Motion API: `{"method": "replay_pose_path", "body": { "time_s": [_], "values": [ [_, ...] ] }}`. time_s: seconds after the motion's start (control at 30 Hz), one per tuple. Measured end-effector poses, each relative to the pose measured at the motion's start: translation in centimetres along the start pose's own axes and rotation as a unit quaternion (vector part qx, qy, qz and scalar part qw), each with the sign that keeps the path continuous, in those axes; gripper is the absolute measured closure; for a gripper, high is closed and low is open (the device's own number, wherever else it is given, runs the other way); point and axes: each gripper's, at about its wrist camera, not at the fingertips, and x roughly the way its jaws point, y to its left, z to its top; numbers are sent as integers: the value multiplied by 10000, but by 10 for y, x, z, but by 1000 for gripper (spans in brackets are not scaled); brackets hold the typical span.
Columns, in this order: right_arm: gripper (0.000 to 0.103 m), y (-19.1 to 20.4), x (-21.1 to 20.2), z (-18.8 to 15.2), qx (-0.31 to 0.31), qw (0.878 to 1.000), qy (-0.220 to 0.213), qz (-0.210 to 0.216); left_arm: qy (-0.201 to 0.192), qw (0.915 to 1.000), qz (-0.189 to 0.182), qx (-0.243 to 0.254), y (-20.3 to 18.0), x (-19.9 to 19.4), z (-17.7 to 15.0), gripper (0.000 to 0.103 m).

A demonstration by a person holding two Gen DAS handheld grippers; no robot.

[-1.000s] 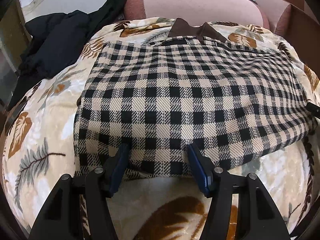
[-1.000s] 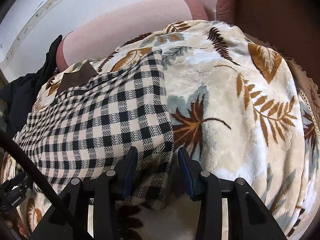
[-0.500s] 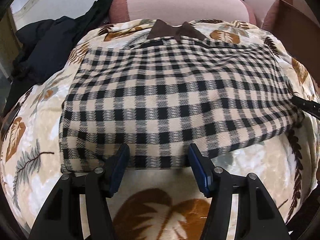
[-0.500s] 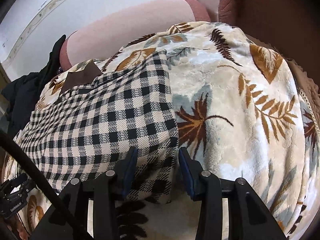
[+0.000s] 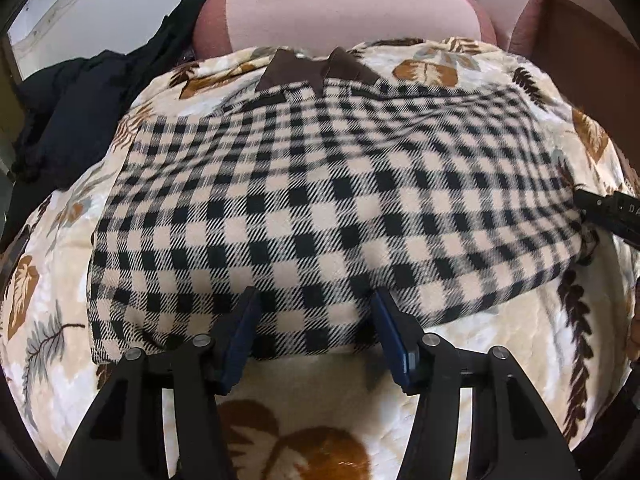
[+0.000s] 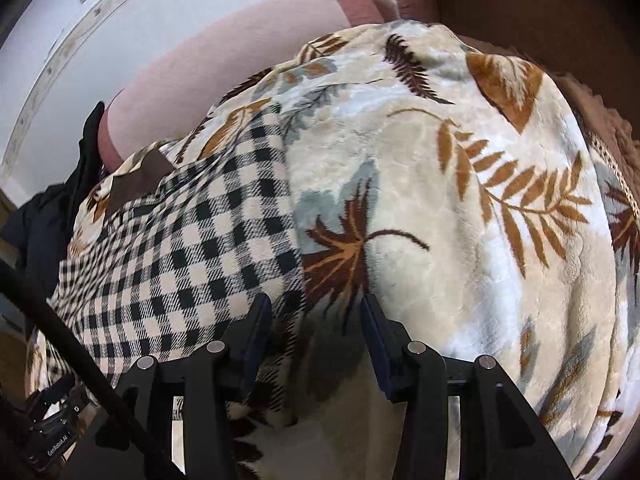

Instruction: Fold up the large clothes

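Note:
A black-and-cream checked garment with a brown collar lies flat on a leaf-print blanket. My left gripper is open, its fingers straddling the garment's near edge. My right gripper is open at the garment's near right corner, with the checked cloth between and under the fingers. The right gripper's body shows at the right edge of the left wrist view.
A pink sofa back runs behind the blanket. Dark clothes are piled at the far left. A brown armrest rises at the right. The blanket is bare right of the garment.
Both grippers have moved forward and lower onto the garment's near edge. The cloth has bunched a little toward the collar. Both stay open.

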Motion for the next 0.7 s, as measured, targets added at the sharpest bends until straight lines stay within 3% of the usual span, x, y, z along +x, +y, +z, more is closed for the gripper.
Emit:
{"method": "replay_pose_path", "body": {
  "time_s": [0.17,0.4,0.57,0.7],
  "values": [
    [53,-11,3,4,173,9997,46,138,-174,9974,-612,345,-33,-11,2,48],
    [51,-11,4,6,178,9995,65,258,-273,9926,-625,1004,-65,-9,-8,48],
    [50,0,-1,13,168,9991,-140,357,-505,9956,-456,645,-26,-21,4,48],
    [50,30,-12,10,-258,9979,-380,451,-662,9976,-215,26,35,-29,25,47]
  ]
}}
